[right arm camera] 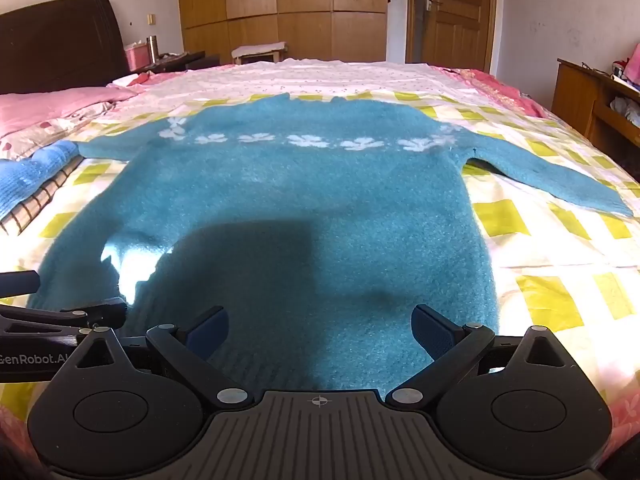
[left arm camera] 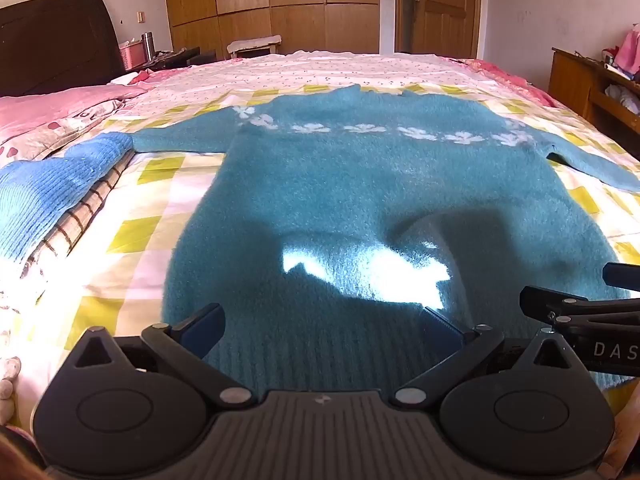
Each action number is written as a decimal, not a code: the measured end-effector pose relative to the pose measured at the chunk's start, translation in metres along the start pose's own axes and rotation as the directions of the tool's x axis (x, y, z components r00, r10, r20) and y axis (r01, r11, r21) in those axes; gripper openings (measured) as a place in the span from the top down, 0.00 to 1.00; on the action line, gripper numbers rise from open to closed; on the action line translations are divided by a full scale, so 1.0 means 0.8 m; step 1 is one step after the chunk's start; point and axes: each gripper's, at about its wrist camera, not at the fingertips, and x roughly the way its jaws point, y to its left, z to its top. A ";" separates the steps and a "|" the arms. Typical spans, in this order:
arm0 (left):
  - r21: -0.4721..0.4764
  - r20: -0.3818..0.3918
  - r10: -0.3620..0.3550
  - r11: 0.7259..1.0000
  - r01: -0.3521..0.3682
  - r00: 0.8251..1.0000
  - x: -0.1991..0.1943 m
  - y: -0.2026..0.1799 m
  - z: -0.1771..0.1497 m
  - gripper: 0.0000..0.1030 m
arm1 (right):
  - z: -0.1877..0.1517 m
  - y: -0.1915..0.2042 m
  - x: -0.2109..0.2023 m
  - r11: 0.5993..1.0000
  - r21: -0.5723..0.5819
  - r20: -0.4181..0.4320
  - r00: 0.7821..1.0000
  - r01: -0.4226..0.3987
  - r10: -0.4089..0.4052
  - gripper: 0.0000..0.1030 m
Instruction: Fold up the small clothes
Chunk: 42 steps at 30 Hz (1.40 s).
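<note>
A fuzzy teal sweater [left arm camera: 340,184] [right arm camera: 304,200] with a row of white flowers across the chest lies spread flat on the bed, both sleeves out to the sides, hem toward me. My left gripper [left arm camera: 324,328] hovers open over the hem's left half, nothing between its fingers. My right gripper [right arm camera: 320,330] hovers open over the hem's right half, also with nothing in it. Each gripper shows at the edge of the other's view: the right one [left arm camera: 580,308] and the left one [right arm camera: 60,316].
A folded blue knit [left arm camera: 52,184] [right arm camera: 28,180] lies on a checked garment at the bed's left. The bed has a yellow-checked sheet [right arm camera: 540,232] and pink bedding [left arm camera: 60,108]. A dark headboard, wooden wardrobe, door and a side cabinet [right arm camera: 580,96] surround it.
</note>
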 end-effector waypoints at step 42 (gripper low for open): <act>-0.013 -0.049 -0.030 0.999 0.029 0.998 0.012 0.001 -0.006 0.00 | 0.000 0.003 0.005 0.999 -0.034 -0.040 0.999 0.029 -0.030 0.04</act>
